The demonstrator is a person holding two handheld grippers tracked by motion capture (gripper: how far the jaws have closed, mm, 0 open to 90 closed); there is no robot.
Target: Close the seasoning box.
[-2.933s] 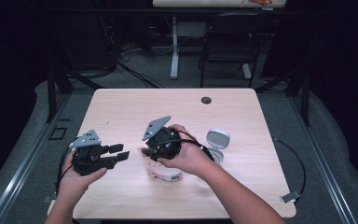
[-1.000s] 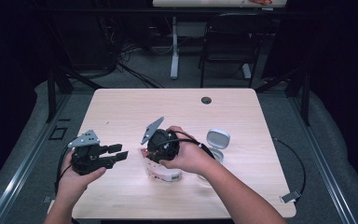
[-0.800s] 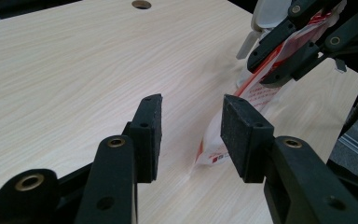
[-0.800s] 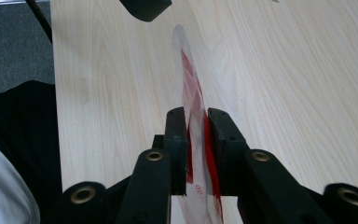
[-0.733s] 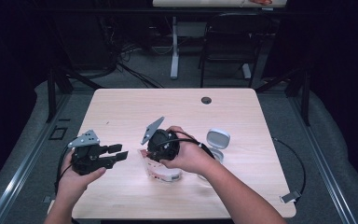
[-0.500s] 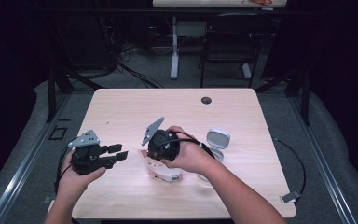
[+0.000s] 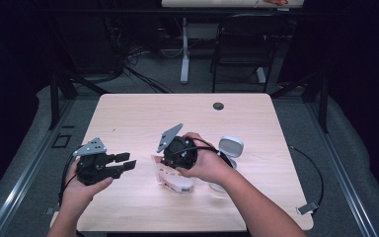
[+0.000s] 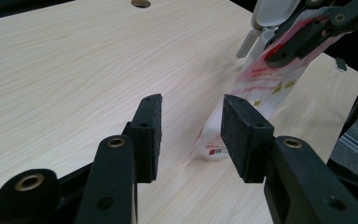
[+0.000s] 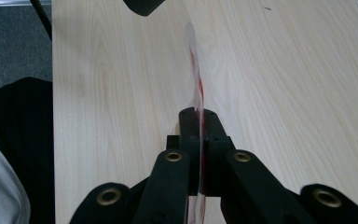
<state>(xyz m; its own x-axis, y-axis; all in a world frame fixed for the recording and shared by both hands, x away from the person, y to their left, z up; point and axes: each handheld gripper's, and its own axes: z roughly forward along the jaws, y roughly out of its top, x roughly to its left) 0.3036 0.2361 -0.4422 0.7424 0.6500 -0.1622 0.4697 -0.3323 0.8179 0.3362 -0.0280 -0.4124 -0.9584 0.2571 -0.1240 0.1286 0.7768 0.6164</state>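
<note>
A clear plastic pouch with red print point(image 7: 176, 180) lies with one end on the table and the other end lifted. My right gripper point(image 7: 165, 161) is shut on that lifted end. Its jaws have just been closing, and the thin film point(image 9: 196, 70) stands edge-on between the pads of the right gripper point(image 9: 199, 117). My left gripper point(image 7: 125, 161) hovers a little to the left of the pouch. In the left gripper view, the left gripper point(image 8: 192, 107) is open with nothing between its jaws. It points at the pouch point(image 8: 256, 88), which hangs from the right gripper point(image 8: 282, 51).
A white rounded device point(image 7: 230, 147) stands on a base just right of the right hand; its body point(image 8: 272, 9) also appears behind the pouch. A dark cable hole point(image 7: 218, 105) sits near the table's far edge. A chair and desk legs stand beyond the table.
The right gripper has tipped slightly over the pouch. The left gripper has stayed where it was.
</note>
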